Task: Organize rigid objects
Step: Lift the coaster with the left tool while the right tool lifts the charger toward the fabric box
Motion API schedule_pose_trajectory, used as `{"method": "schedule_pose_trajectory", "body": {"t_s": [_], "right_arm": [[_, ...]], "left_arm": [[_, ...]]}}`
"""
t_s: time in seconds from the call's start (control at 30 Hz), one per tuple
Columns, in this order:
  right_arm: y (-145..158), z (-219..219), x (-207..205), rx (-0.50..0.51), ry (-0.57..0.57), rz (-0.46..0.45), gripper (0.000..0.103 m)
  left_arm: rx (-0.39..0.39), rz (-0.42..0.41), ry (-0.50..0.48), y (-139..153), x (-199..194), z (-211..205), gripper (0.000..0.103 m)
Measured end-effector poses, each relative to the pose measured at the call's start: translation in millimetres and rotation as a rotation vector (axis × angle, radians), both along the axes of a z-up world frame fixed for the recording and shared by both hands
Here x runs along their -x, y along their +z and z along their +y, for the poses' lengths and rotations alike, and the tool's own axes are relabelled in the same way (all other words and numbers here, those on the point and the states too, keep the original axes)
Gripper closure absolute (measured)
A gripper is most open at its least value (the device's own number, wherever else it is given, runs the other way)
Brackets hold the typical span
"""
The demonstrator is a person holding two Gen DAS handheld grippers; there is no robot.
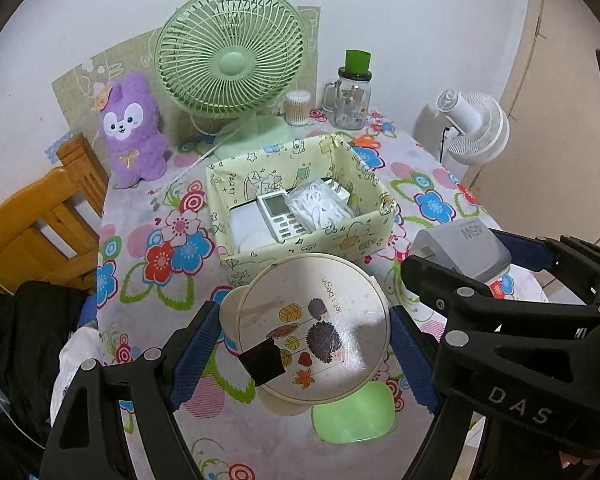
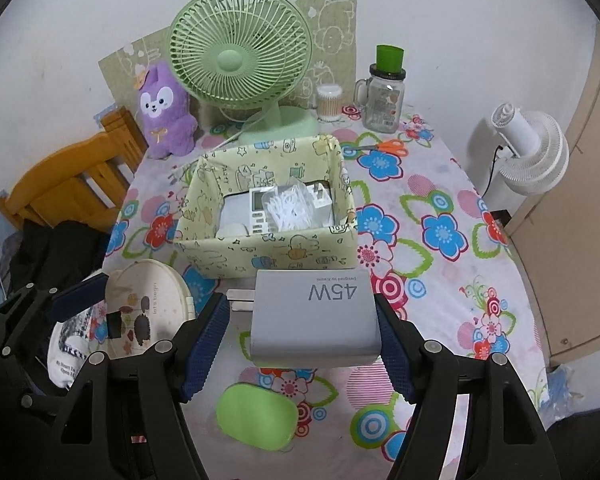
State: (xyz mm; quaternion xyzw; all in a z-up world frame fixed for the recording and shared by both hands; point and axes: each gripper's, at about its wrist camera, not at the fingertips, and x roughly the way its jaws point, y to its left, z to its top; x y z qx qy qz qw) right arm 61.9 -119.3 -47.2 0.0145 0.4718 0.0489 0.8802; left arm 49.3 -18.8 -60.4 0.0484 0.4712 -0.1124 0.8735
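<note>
My left gripper (image 1: 306, 350) is shut on a round cream mirror (image 1: 314, 326) with a hedgehog print, held above the table just in front of the patterned storage box (image 1: 300, 240). My right gripper (image 2: 302, 338) is shut on a grey 45W charger box (image 2: 314, 320), held in front of the same box (image 2: 268, 254). The storage box holds a white remote (image 1: 278, 216), a bag of white cable (image 1: 318, 204) and other white items. A light green oval object (image 2: 256, 416) lies on the floral tablecloth below both grippers. The right gripper also shows in the left wrist view (image 1: 464, 256).
A green desk fan (image 1: 230, 60), a purple plush (image 1: 134, 132), a cotton-swab jar (image 1: 298, 108) and a glass mug jar (image 1: 352, 96) stand at the table's back. Orange scissors (image 2: 384, 146) lie behind the box. A wooden chair (image 1: 32, 224) stands left, a white fan (image 2: 532, 152) right.
</note>
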Motion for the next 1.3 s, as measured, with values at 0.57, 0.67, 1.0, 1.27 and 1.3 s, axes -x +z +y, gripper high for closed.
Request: {"method": "schedule_pose_trajectory", "body": {"t_s": [0.57, 0.67, 1.0, 1.27, 1.3], "right_arm": [[5.7, -7.2, -33.9, -0.003, 0.05, 0.018, 0.03], [5.5, -7.4, -41.8, 0.001, 0.072, 0.021, 0.03], [-2.6, -8.8, -74.2, -0.009, 0.14, 0.046, 0.03], [-14.6, -5.0, -101.8, -0.024, 0.193, 0.069, 0.03], [-16.0, -4.4, -105.2, -0.026, 0.198, 0.071, 0.03]], "left_arm": [[0.017, -0.002, 0.064, 4.2, -24.7, -5.6, 0.018], [0.02, 0.001, 0.076, 3.1, -30.4, -6.0, 0.018], [0.025, 0.016, 0.139, -4.7, -54.7, -4.9, 0.018], [0.008, 0.042, 0.195, -14.9, -74.4, 4.5, 0.018], [0.004, 0.045, 0.198, -16.2, -77.0, 4.9, 0.018]]}}
